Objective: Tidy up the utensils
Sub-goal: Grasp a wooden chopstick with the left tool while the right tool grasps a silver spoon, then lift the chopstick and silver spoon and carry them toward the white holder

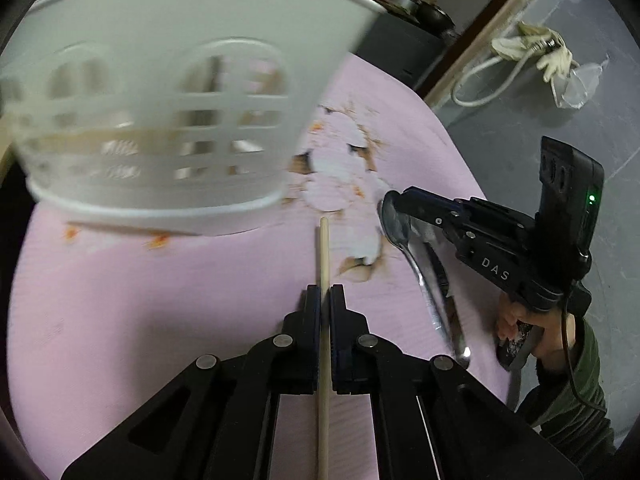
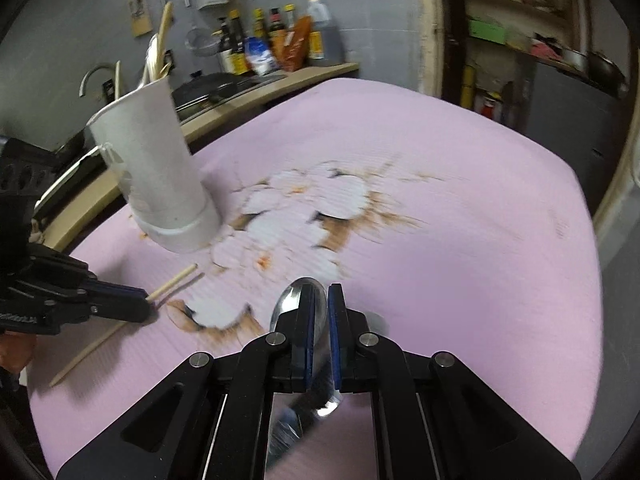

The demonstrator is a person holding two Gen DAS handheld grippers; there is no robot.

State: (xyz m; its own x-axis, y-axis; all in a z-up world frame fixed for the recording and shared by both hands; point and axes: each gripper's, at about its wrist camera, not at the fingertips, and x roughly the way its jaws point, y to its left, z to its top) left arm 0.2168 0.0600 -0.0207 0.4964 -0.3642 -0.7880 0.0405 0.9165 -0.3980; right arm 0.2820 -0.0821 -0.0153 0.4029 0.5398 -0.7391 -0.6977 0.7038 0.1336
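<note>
My left gripper (image 1: 325,292) is shut on a wooden chopstick (image 1: 324,252), held just above the pink mat (image 1: 160,300); it also shows in the right wrist view (image 2: 146,300). The white slotted utensil holder (image 1: 160,92) stands close ahead, blurred, with utensils inside; it shows in the right wrist view (image 2: 156,168) too. My right gripper (image 2: 322,292) is shut on a metal spoon (image 2: 294,300), bowl forward. In the left wrist view the spoon (image 1: 424,280) hangs from the right gripper (image 1: 400,200) above the mat.
The mat has a worn, stained patch (image 2: 304,208) in its middle. A kitchen counter with bottles (image 2: 272,44) and a sink tap (image 2: 94,76) lies behind. A cable and rags (image 1: 532,60) lie on the floor beyond the table edge.
</note>
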